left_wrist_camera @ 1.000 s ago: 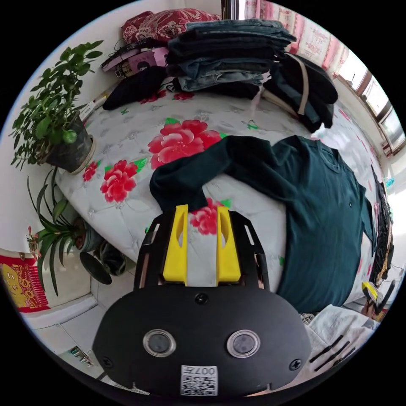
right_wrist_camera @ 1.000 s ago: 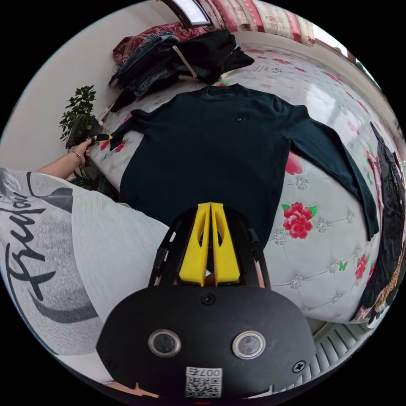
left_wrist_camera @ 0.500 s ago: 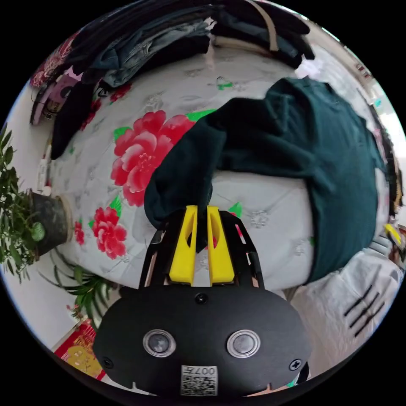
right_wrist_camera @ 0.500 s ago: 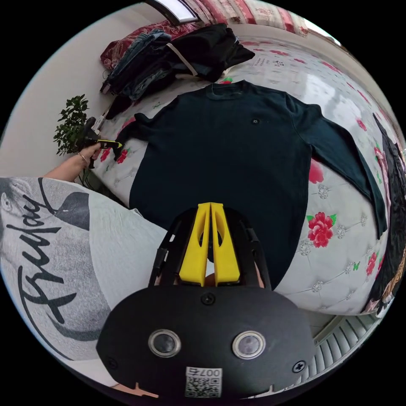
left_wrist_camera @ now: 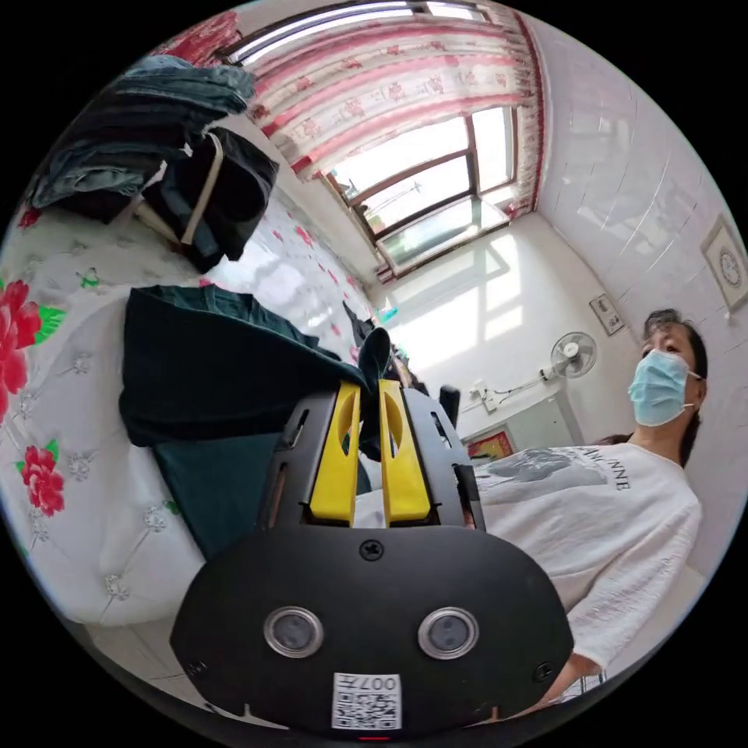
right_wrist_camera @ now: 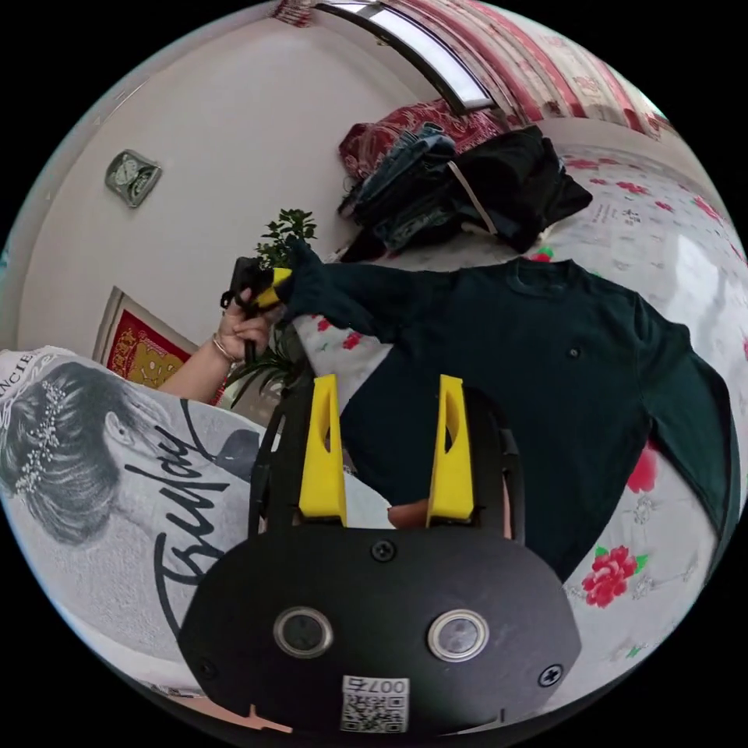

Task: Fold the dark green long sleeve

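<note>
1. Lifting is the main change: the left tongs (left_wrist_camera: 368, 389), which a second ago sat spread just short of the cuff on the bed (left_wrist_camera: 70, 499), are now pressed together on the end of the sleeve (left_wrist_camera: 234, 374) and have carried it up off the mattress. In the right gripper view the same tongs (right_wrist_camera: 274, 284) hold that sleeve (right_wrist_camera: 351, 294) stretched out in the air, well above the bed's near edge.

2. Opening is the other change: the right tongs (right_wrist_camera: 383, 389), which half a second ago were closed at the hem, now stand spread with nothing between them, hovering over the lower body of the dark green long sleeve (right_wrist_camera: 545, 366).

3. The rest of the shirt lies flat on the bed (right_wrist_camera: 662, 538), collar toward the stack of clothes (right_wrist_camera: 460, 191), far sleeve draped to the side.

4. Judging from this, the first sleeve fold is under way; the raised sleeve looks ready to be swung across the chest.
</note>
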